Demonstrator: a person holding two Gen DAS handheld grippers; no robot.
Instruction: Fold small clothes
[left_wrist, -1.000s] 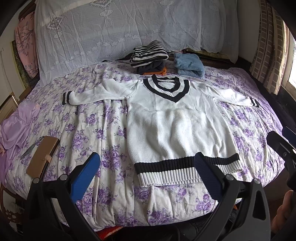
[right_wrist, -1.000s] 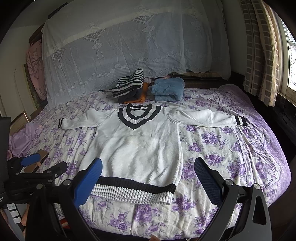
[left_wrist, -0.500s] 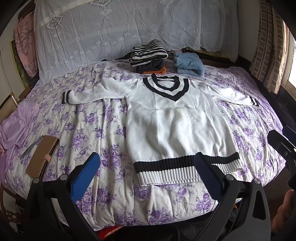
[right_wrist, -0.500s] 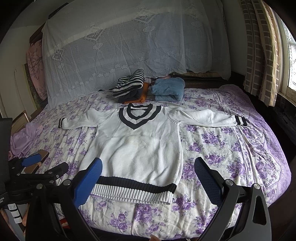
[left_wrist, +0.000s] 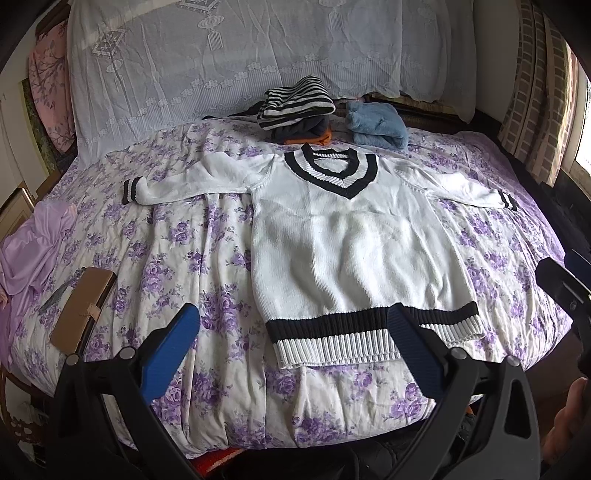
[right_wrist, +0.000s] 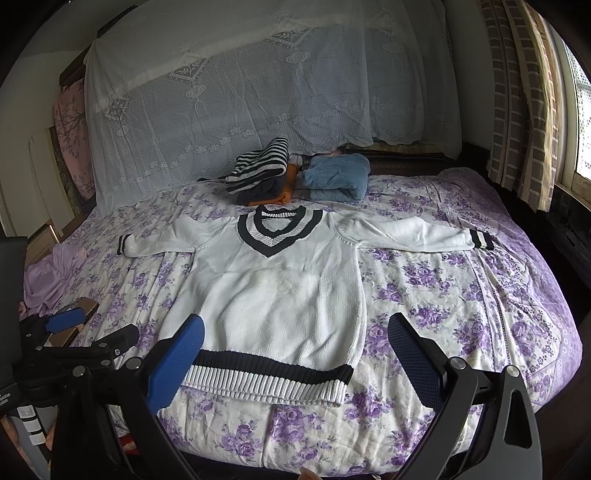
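Observation:
A white knit sweater with a black V-neck and a black-and-white hem lies flat, front up, sleeves spread, on the purple-flowered bedspread. It also shows in the right wrist view. My left gripper is open and empty, hovering before the bed's front edge near the hem's left half. My right gripper is open and empty, above the hem's right part. The left gripper also shows at the left of the right wrist view.
A stack of folded clothes topped by a striped piece and a folded blue garment sit at the head of the bed. A lilac cloth and a brown flat box lie at the left edge. Curtains hang right.
Both views have shifted only very slightly. The sweater has not moved and both grippers stay open.

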